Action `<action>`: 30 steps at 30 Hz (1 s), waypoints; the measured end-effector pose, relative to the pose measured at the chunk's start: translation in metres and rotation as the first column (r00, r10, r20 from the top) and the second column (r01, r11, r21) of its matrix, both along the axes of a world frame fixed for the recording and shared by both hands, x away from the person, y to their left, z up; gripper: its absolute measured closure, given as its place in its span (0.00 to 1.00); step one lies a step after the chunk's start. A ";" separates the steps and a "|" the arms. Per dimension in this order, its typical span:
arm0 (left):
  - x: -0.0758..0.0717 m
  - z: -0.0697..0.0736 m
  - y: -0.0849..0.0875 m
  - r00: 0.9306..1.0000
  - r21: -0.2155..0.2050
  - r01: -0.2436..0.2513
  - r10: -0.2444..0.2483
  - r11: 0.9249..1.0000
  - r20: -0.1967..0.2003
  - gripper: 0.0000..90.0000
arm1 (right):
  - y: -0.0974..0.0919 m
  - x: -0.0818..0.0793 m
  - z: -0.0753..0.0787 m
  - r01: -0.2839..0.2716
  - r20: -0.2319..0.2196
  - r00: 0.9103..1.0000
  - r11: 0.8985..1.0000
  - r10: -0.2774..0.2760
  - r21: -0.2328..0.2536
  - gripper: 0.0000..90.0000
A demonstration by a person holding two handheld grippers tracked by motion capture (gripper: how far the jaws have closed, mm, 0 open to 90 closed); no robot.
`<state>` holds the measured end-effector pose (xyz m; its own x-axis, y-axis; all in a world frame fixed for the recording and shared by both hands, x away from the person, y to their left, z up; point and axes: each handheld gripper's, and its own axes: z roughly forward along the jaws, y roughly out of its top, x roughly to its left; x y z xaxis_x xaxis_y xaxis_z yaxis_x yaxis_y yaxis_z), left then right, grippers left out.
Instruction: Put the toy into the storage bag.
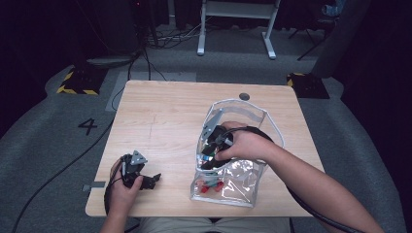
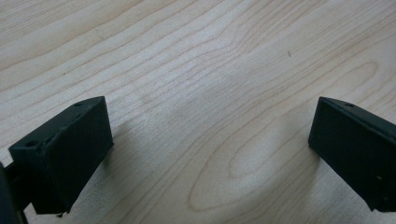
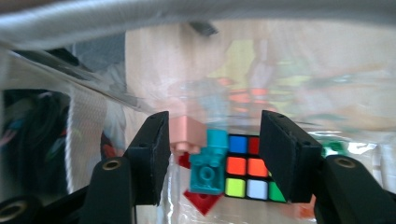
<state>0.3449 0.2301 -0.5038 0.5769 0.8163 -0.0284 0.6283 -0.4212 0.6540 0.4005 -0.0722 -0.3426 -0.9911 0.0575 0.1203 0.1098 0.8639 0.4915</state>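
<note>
Right gripper view | teal brick (image 3: 208, 169) studded, upright | colour cube (image 3: 246, 168) beside it

bag (image 1: 252, 191) right on table (image 1: 165, 111) | blocks (image 3: 208, 170) and cube (image 3: 247, 175) inside (bottom)

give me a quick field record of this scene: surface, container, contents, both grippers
surface: wooden table
container: clear plastic pouch, standing open at the person's right
contents: teal toy brick, pink brick, colour cube, red piece
right gripper: inside the pouch, jaws open, the teal brick and part of the cube between them; contact with the pads cannot be told
left gripper: low over bare table wood, jaws wide open, nothing between them
left hand: near the table's front left edge
</note>
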 end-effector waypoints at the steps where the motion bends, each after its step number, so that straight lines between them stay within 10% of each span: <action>1: 0.000 0.000 0.000 1.000 0.000 0.000 0.000 1.000 0.000 0.00 | -0.003 0.001 0.005 0.009 0.008 1.000 1.000 -0.010 0.008 0.49; 17: 0.000 0.000 0.000 1.000 0.002 -0.001 0.001 1.000 0.001 0.00 | -0.077 0.011 0.073 0.154 0.155 0.970 0.967 -0.187 0.204 0.47; 30: 0.000 0.000 0.000 1.000 -0.001 -0.001 0.001 1.000 0.000 0.00 | -0.168 0.017 0.086 0.361 0.151 0.899 0.890 -0.412 0.277 0.44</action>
